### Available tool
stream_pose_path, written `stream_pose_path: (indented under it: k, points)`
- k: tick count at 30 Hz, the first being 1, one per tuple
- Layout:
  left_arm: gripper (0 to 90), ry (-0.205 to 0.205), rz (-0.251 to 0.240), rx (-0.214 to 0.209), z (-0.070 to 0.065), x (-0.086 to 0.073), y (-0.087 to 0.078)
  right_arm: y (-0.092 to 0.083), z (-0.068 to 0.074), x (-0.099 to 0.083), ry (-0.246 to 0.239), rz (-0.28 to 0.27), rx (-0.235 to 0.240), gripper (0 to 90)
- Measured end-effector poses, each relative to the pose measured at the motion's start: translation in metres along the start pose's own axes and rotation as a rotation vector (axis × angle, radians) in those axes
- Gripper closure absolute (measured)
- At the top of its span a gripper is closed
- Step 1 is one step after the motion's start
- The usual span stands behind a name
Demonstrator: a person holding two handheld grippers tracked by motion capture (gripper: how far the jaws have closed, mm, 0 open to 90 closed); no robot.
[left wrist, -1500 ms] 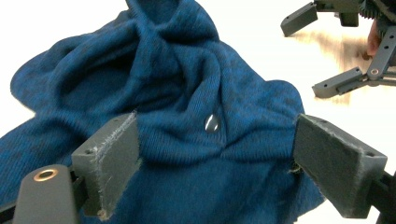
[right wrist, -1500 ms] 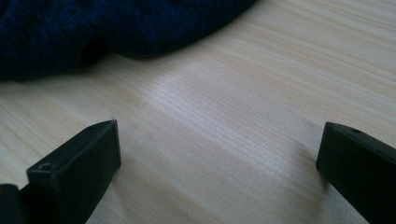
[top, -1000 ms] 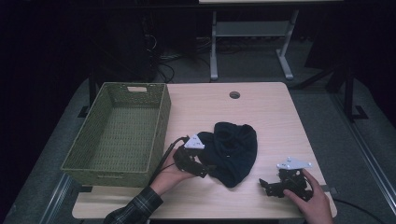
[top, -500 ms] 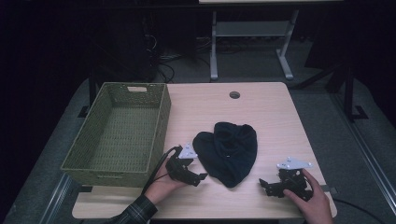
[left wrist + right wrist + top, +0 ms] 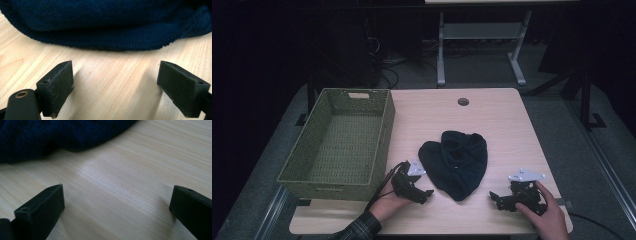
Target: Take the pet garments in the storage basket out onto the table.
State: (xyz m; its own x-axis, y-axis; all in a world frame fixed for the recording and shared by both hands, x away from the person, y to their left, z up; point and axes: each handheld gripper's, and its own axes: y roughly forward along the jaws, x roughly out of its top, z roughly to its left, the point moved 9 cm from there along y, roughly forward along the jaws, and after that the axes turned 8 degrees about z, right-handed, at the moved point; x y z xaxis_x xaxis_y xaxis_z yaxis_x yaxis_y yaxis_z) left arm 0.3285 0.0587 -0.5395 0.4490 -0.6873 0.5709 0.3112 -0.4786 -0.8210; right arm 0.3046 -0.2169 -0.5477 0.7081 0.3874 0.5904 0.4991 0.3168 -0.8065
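A dark navy cloth [image 5: 456, 161] lies crumpled in the middle of the wooden table [image 5: 492, 120]. My left gripper [image 5: 426, 195] rests low on the table just left of the cloth, jaws open and empty. In the left gripper view the cloth's hem [image 5: 105, 27] runs across the top, a short way beyond the open left gripper [image 5: 116, 87]. My right gripper [image 5: 496, 199] sits near the front right, open, pointing toward the cloth. The right gripper view has bare wood between the spread jaws of the right gripper [image 5: 117, 210], with the cloth [image 5: 50, 135] at the upper left.
A green woven basket [image 5: 384, 130] stands empty on the table's left side, close beside my left hand. A round cable hole [image 5: 463, 101] sits near the far edge. Beyond the table are a metal frame [image 5: 482, 35] and floor cables.
My left gripper has pulled back off the cloth, toward the front edge, and now lies open on bare wood. The cloth stays put. The right gripper has barely moved.
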Motion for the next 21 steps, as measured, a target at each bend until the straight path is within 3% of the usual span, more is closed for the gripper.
stream_pose_path:
  k: [6, 21]
  points:
    - [12.8, -0.007, -0.054, 0.003, -0.0006, -0.0002, 0.0014, 0.0000, 0.0000, 0.0000, 0.000, 0.000, 0.000, 0.0]
    - [12.9, -0.016, -0.053, 0.010, -0.0010, -0.0029, -0.0006, 0.0000, 0.0000, 0.0000, 0.000, 0.000, 0.000, 0.0]
